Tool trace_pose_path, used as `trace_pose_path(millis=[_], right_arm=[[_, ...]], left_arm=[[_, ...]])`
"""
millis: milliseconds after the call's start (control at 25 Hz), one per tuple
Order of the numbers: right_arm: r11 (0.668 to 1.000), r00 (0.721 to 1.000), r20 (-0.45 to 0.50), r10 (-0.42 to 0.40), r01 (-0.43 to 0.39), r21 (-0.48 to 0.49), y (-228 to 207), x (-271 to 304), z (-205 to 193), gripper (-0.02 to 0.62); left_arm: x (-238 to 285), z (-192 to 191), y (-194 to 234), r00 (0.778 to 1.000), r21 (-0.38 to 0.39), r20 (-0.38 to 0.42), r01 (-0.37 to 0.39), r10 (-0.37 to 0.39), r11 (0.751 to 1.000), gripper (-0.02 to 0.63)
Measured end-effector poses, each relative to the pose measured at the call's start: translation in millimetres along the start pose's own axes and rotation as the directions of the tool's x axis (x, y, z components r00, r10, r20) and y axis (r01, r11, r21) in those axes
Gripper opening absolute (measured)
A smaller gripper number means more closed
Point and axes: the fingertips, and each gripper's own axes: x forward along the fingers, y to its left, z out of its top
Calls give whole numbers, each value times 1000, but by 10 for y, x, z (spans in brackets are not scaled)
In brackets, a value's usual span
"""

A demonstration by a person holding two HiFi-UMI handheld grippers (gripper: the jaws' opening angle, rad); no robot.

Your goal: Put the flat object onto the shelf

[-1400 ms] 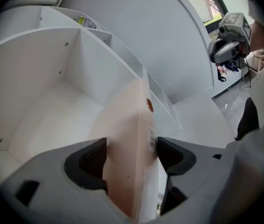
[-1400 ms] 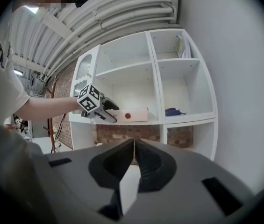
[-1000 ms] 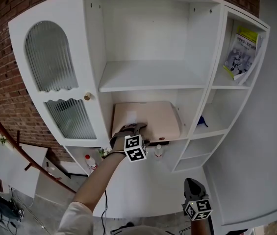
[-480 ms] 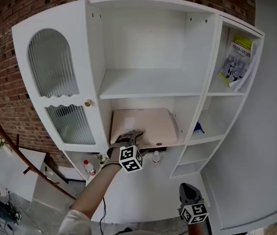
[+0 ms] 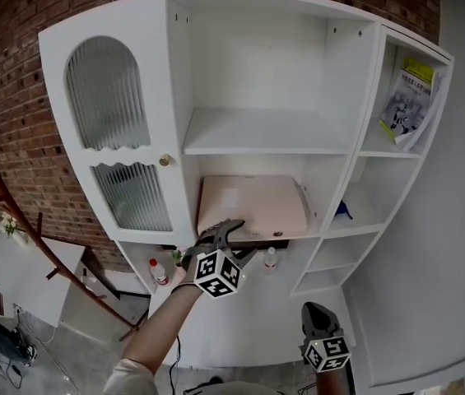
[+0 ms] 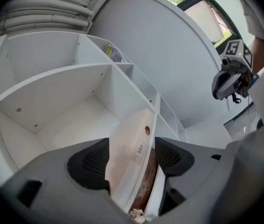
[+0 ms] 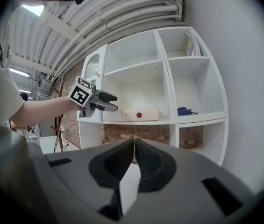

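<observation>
Flat object (image 5: 253,206): beige, lying in the white shelf's (image 5: 265,134) middle compartment, at its front edge.
Left gripper (image 5: 236,235): fingers wide, just closing slightly; object's edge between them, ungripped.
Right gripper (image 5: 318,313): fingers together, empty.

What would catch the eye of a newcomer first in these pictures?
The tall white shelf unit against the brick wall fills the head view, with a flat beige box lying on a lower shelf of its wide central bay. Just in front of the box's edge hovers the left gripper, its jaws wide apart, having just closed a little, gripping nothing. The right gripper hangs low, jaws together.
</observation>
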Motion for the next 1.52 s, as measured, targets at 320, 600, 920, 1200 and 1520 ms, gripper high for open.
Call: trace_pose_path(millis=[320,600,920,1200,1520], right_arm=[[999,998,18,53,-53,2,207,-15,56,31],[997,995,67,78,-78,-10,369,-59,177,31],[996,994,63,90,-90,-12,472,-86,115,31],[996,994,70,82,-80,-28,495,-153,117,31],[994,992,81,94,-90,-54,547,-257,169,29]], left_arm=[[-453,-2,-19,989,-248,109,-70,100,966,246],[-684,-263,-181,981,-370,95,-122,168,921,190],[-981,-480,-373,978,-447,77,-141,195,883,132],[-1318,-400,-434,964,-488,111,-158,241,858,107],[-1624,-580,-594,956,-570,94,-178,279,802,54]])
